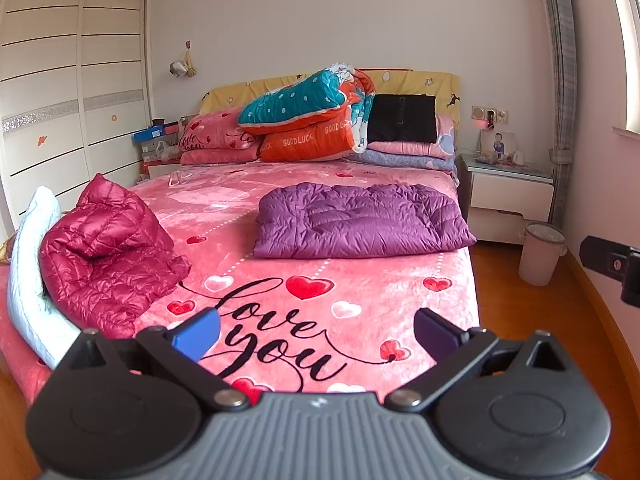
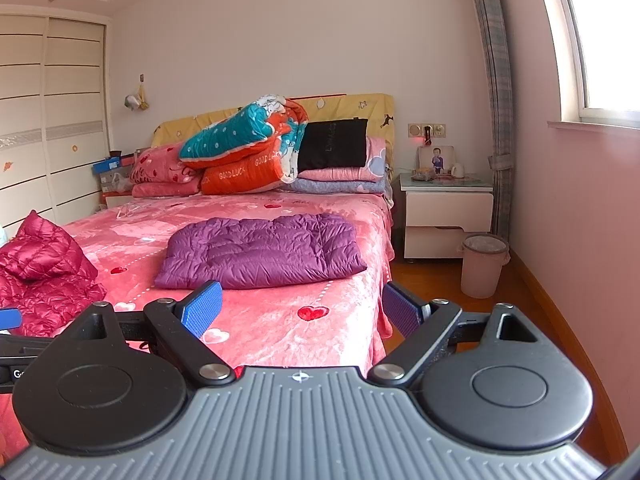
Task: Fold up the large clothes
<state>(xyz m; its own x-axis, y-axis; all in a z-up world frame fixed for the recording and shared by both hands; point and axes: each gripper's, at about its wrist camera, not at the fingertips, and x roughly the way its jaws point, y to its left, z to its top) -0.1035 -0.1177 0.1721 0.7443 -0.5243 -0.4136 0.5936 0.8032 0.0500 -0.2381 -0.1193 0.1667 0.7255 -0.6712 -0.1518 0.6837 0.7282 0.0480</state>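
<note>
A purple down jacket (image 1: pixel 360 222) lies folded into a rectangle on the pink bed (image 1: pixel 360 300), right of centre; it also shows in the right wrist view (image 2: pixel 262 252). A red down jacket (image 1: pixel 104 256) lies crumpled at the bed's left edge, also seen in the right wrist view (image 2: pixel 44 272). My left gripper (image 1: pixel 316 334) is open and empty above the bed's foot. My right gripper (image 2: pixel 302 312) is open and empty near the foot's right corner, well short of the purple jacket.
A pale blue garment (image 1: pixel 28 264) lies beside the red jacket. Pillows and a folded quilt (image 1: pixel 316 120) pile at the headboard. A nightstand (image 2: pixel 448 212) and pink bin (image 2: pixel 482 266) stand right of the bed. A wardrobe (image 1: pixel 72 92) stands at the left.
</note>
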